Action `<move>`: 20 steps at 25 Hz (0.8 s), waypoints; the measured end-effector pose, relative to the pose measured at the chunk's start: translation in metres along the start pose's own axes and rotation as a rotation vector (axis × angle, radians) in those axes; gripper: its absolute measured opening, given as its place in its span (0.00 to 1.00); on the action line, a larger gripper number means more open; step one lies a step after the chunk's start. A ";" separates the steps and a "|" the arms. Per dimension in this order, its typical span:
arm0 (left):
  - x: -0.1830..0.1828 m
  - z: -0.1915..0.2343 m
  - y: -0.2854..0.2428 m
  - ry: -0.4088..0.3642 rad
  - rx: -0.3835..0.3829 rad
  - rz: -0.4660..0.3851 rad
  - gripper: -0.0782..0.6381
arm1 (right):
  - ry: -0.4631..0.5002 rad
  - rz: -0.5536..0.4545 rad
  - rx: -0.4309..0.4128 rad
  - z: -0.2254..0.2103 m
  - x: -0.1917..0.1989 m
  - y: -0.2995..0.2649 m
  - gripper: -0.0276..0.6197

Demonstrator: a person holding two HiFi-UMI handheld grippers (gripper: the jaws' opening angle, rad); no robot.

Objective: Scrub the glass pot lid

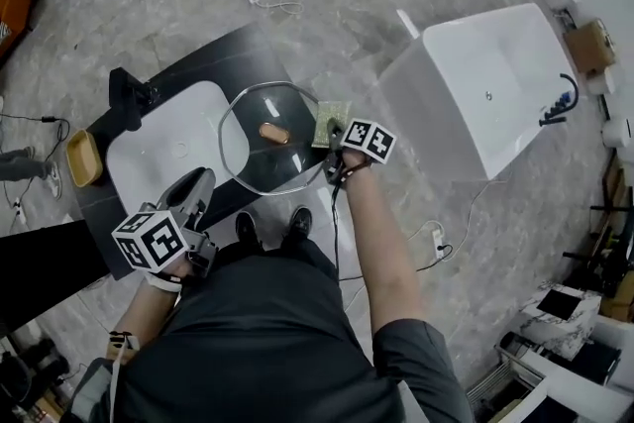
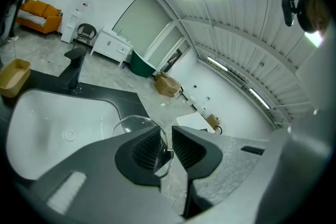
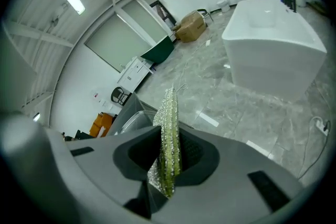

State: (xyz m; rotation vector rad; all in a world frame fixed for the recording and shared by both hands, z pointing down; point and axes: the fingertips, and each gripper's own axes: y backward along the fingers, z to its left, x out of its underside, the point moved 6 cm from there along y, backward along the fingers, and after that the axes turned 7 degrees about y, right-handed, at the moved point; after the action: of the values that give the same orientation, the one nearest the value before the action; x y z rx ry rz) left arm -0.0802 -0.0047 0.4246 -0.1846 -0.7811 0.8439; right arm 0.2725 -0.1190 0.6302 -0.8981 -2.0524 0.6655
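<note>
The scrubbing looks about to start, since tool and lid are both in hand but appear just apart. The left gripper point(image 2: 164, 136) has its jaws narrowed onto the rim of the round glass pot lid point(image 1: 260, 158), holding it over the dark worktop point(image 1: 228, 50) beside the white sink basin point(image 1: 158, 149). The right gripper point(image 3: 167, 160) has its jaws clamped on a green-and-silver mesh scrub pad point(image 3: 169, 134), which stands on edge at the lid's far rim. The next move calls for pressing the pad flat on the glass and rubbing while the left grip stays firm.
</note>
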 end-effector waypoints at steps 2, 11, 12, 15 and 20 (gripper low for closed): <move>0.002 -0.006 -0.005 -0.010 0.019 0.017 0.21 | -0.042 -0.029 0.010 -0.012 0.007 0.013 0.14; 0.008 -0.007 -0.013 0.001 0.061 0.039 0.21 | 0.075 -0.139 -0.112 0.036 0.055 0.047 0.14; 0.008 -0.007 -0.011 0.004 0.061 0.032 0.21 | 0.069 -0.127 -0.127 0.043 0.062 0.044 0.14; 0.005 -0.004 -0.001 0.014 0.048 0.005 0.21 | 0.058 -0.089 -0.165 0.063 0.076 0.032 0.14; 0.003 0.011 0.016 0.045 0.006 -0.037 0.21 | 0.092 -0.043 -0.164 0.072 0.080 0.017 0.14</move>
State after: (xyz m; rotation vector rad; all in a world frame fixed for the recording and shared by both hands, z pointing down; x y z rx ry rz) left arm -0.0959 0.0068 0.4273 -0.1829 -0.7375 0.8042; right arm 0.1840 -0.0570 0.6144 -0.9568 -2.0600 0.4292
